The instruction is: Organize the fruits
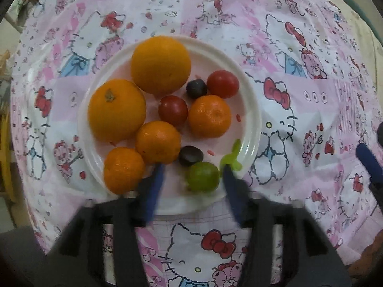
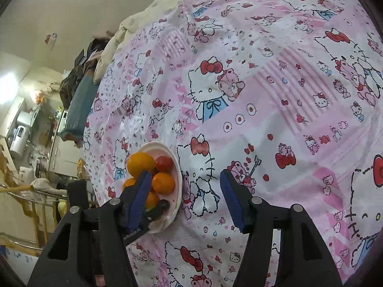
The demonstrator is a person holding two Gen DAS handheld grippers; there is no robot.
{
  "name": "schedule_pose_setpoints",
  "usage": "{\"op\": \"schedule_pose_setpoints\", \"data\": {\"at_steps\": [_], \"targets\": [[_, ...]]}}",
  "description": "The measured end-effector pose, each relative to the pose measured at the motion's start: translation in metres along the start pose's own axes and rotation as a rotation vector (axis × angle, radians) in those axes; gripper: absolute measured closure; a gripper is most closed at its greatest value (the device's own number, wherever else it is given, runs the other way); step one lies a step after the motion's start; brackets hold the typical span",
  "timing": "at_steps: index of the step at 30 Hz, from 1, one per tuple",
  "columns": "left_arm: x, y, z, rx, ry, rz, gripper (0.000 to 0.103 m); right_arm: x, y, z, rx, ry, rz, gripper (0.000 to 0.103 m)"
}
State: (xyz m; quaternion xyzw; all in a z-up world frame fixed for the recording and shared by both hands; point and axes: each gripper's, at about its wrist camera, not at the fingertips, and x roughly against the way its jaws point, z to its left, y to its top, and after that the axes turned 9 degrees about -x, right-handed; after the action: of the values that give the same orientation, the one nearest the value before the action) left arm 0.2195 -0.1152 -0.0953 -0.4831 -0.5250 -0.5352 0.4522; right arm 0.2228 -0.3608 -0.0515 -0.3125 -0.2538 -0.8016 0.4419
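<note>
Two large oranges (image 1: pixel 160 64) sit on the far left part of a round white plastic plate (image 1: pixel 252 117) in the left wrist view, with three smaller mandarins (image 1: pixel 209 116) spread from its near left rim to its right half. Two red cherry tomatoes (image 1: pixel 222 83) and two dark grapes (image 1: pixel 196 88) lie among them. A green lime (image 1: pixel 203 176) rests at the plate's near edge, between the blue-padded tips of the left gripper (image 1: pixel 192 171), whose jaws stand spread apart around it without closing on it. The plate sits on a pink cartoon-cat tablecloth (image 1: pixel 311 95); no readable writing shows on it.

From the right wrist view, the right gripper (image 2: pixel 184 179) hangs released, its fingers wide apart above the tablecloth (image 2: pixel 263 83). The plate (image 2: pixel 177 165) lies near the cloth's left edge, partly behind the left finger (image 2: pixel 140 191), with an orange (image 2: pixel 140 163), a tomato (image 2: pixel 164 163) and a mandarin (image 2: pixel 163 183) visible. Cluttered shelves (image 2: pixel 21 129) fill the room beyond; their labels are too small to read.
</note>
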Motion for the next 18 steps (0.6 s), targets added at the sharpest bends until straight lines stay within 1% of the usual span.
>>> {"op": "schedule_pose_setpoints", "data": {"at_steps": [3, 6, 7, 9, 10, 13, 14, 17, 18], "targets": [[0.007, -0.002, -0.001, -0.006, 0.009, -0.011, 0.043, 0.006, 0.002, 0.002, 0.000, 0.015, -0.014, 0.040], [0.020, -0.006, -0.003, -0.002, -0.008, -0.021, 0.043, 0.009, 0.002, 0.004, 0.011, -0.002, -0.034, 0.037], [0.028, -0.009, -0.003, -0.012, -0.003, -0.038, 0.042, 0.009, 0.002, 0.005, 0.014, -0.005, -0.036, 0.037], [0.043, -0.014, 0.000, -0.035, 0.003, -0.068, 0.033, 0.007, 0.002, 0.007, 0.018, -0.003, -0.031, 0.037], [0.050, -0.017, 0.003, -0.046, 0.007, -0.088, 0.031, 0.007, 0.002, 0.008, 0.021, -0.002, -0.030, 0.037], [0.068, -0.022, 0.014, -0.067, -0.011, -0.149, 0.030, 0.007, -0.003, 0.012, 0.046, -0.026, -0.041, 0.037], [0.072, -0.023, 0.019, -0.071, -0.015, -0.167, 0.030, 0.007, -0.006, 0.014, 0.061, -0.045, -0.049, 0.035], [0.087, -0.030, 0.039, -0.071, 0.029, -0.226, 0.030, 0.004, -0.017, 0.021, 0.116, -0.078, -0.045, 0.029], [0.093, -0.033, 0.046, -0.061, 0.028, -0.250, 0.029, 0.004, -0.022, 0.025, 0.140, -0.089, -0.046, 0.025]]}}
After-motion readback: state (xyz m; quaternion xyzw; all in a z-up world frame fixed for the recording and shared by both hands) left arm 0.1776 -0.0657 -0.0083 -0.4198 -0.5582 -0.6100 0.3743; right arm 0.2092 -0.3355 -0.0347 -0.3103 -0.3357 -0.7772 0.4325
